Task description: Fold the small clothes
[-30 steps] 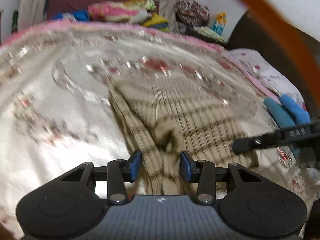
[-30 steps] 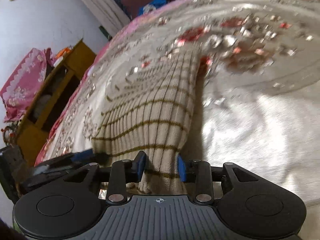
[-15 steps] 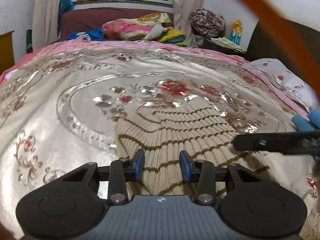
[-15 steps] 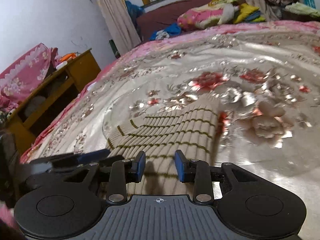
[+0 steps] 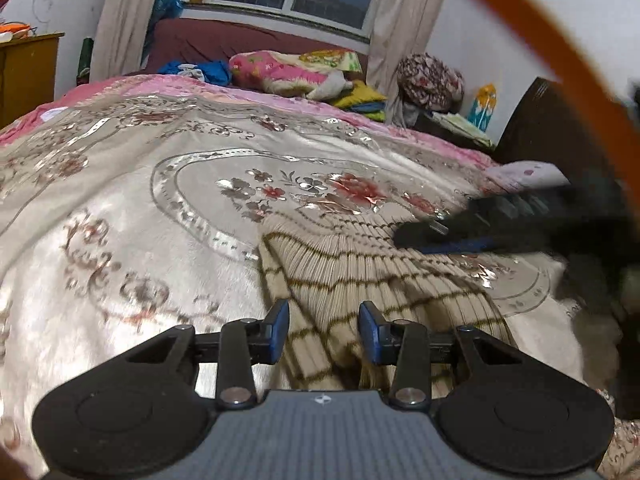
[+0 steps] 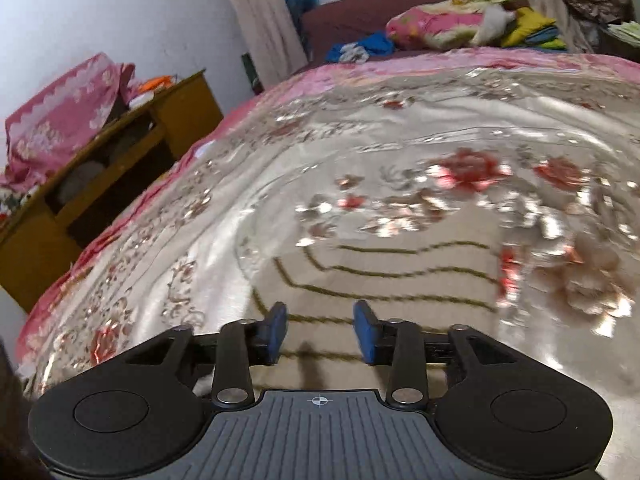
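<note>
The cream ribbed garment with brown stripes (image 5: 384, 272) lies mid-bed on the shiny floral bedspread (image 5: 120, 208), with bare cover all round. Left claw (image 5: 323, 330) and right claw (image 6: 320, 330) are spread, having let go and risen.

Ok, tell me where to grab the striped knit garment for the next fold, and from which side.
Probably take the striped knit garment at its rumpled near hem with the left gripper, coming in low from the near side. There the cloth bunches up off the bedspread, giving the open jaws an edge to close on; farther out it lies flat.
</note>
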Demonstrator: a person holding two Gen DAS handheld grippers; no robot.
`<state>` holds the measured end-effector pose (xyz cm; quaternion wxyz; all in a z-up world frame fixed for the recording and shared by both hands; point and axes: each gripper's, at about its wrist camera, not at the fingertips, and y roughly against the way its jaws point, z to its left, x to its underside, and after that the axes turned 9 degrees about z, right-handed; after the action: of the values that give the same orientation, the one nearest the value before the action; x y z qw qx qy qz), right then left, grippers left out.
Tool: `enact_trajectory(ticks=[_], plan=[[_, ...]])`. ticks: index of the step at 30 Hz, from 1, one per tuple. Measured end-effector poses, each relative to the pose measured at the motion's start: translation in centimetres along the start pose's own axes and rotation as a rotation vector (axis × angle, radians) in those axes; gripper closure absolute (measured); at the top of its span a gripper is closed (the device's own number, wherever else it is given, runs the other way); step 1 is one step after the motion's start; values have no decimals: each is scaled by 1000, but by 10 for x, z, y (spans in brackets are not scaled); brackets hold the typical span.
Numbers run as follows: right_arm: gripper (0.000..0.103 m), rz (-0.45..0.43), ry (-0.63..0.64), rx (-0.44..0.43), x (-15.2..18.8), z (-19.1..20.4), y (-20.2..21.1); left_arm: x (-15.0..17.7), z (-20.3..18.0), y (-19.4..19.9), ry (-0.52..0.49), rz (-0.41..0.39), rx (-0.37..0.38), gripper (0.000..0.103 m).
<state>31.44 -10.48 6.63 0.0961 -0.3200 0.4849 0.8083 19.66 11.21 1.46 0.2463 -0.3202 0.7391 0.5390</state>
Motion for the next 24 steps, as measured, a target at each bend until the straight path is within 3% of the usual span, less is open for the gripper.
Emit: enact_trajectory(ticks=[2, 7, 11, 13, 15, 18, 24], plan=[[50, 31, 8, 19, -7, 16, -19, 7, 4, -1, 14, 7, 23, 58], [49, 70, 35, 144, -19, 47, -58, 8, 6, 1, -61, -1, 38, 58], [46, 100, 57, 194, -23, 56, -70, 9, 9, 4, -73, -1, 68, 58], [53, 102, 73, 237, -23, 58, -72, 10, 11, 4, -62, 6, 87, 58], [75, 104, 58, 256, -24, 54, -71, 12, 10, 6, -62, 8, 97, 58], [90, 86, 12, 246, -26, 44, -58, 13, 9, 9, -67, 2, 110, 58], [90, -3, 90, 279, -25, 65, -28, 12, 10, 15, -62, -15, 121, 58]])
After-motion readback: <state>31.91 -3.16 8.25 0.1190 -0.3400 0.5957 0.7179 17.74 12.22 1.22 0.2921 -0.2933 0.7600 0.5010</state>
